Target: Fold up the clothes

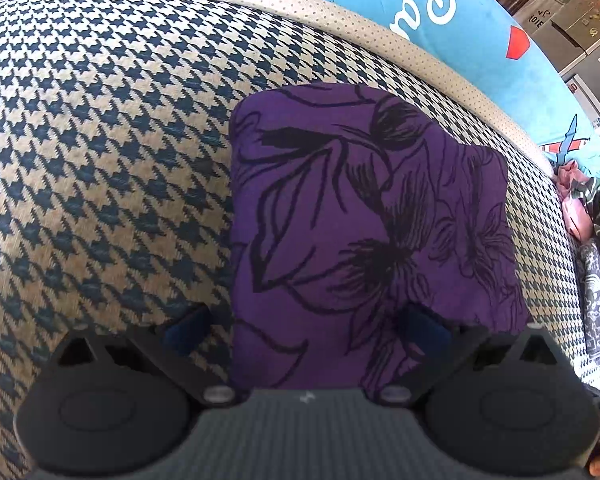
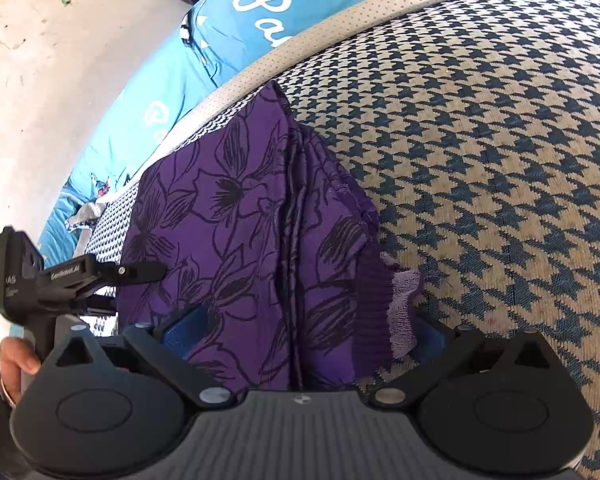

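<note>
Ribbed grey housing and two black finger mounts are filling the bottom of the left wrist view. Above them, the left gripper (image 1: pixel 306 330) is being held wide, its blue pads (image 1: pixel 188 330) standing apart and pressing on nothing: one is lying over the sofa weave at lower left, the other over the near edge of the purple floral garment (image 1: pixel 364 216). That garment is being shown at centre as a compact folded block on the houndstooth sofa cushion (image 1: pixel 100 152), probably so a flat surface keeps the layers square. A blue printed pillow (image 1: pixel 440 20) is being seen along the upper edge, and other crumpled clothes (image 1: pixel 592 208) are being kept at the far right, apparently awaiting their turn.

In the right wrist view, the right gripper (image 2: pixel 300 336) is likewise being held fully spread, with the purple floral garment (image 2: pixel 236 220) lying between the pads but not being pinched. A ribbed cuff with a pale lining is sticking out at lower centre. The left gripper (image 2: pixel 140 272) is being pointed in from the left edge toward the cloth, seemingly to steady or neaten it; a hand (image 2: pixel 16 356) is gripping its handle.
</note>
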The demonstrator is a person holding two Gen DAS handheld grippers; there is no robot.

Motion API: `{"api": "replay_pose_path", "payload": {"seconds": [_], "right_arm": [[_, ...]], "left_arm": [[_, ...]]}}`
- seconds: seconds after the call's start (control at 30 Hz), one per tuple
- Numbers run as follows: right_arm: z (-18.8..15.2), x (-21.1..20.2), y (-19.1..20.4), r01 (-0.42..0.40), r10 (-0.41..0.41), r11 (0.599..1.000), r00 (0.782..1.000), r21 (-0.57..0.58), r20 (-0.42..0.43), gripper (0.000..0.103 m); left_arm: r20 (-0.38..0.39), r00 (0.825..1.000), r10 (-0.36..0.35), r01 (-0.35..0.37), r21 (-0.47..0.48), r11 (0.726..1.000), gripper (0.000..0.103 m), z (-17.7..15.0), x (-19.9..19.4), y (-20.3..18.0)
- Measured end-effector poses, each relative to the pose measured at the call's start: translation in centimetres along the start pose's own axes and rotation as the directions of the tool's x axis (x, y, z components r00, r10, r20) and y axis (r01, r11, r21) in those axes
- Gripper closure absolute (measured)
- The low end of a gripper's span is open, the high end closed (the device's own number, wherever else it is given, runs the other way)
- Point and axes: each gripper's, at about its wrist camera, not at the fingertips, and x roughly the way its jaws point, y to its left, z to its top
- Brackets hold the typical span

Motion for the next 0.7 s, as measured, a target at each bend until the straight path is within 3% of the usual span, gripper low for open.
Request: {"api": "replay_pose_path", "payload": {"seconds": [0.23,0.43,0.6,0.7], "right_arm": [[0.5,2.2,1.3,-0.058,0.058,0.997,0.998,-0.042,0.013,0.0],[0.9,4.5,2.7,-0.111,0.112,0.993,0.994,-0.051,0.017,0.0],[1.1,5.2,3.5,-0.081,0.085,0.994,0.995,-0.077,0.044,0.024],[1.4,5.1,3.3,-0.06,0.063,0.996,0.996,-0.06,0.055,0.047]], "left_arm": [[-0.026,0.998,-0.058,0.059,0.049,0.997,0.0,2.5,1.7,-0.6],[-0.009,0.998,-0.064,0.065,0.103,0.993,0.0,2.9,3.0,-2.4],[0.037,0.999,-0.034,0.028,0.16,0.987,0.005,2.8,3.7,-4.5],[0.069,0.998,-0.009,-0.004,0.192,0.981,0.016,2.1,3.9,-5.4]]}}
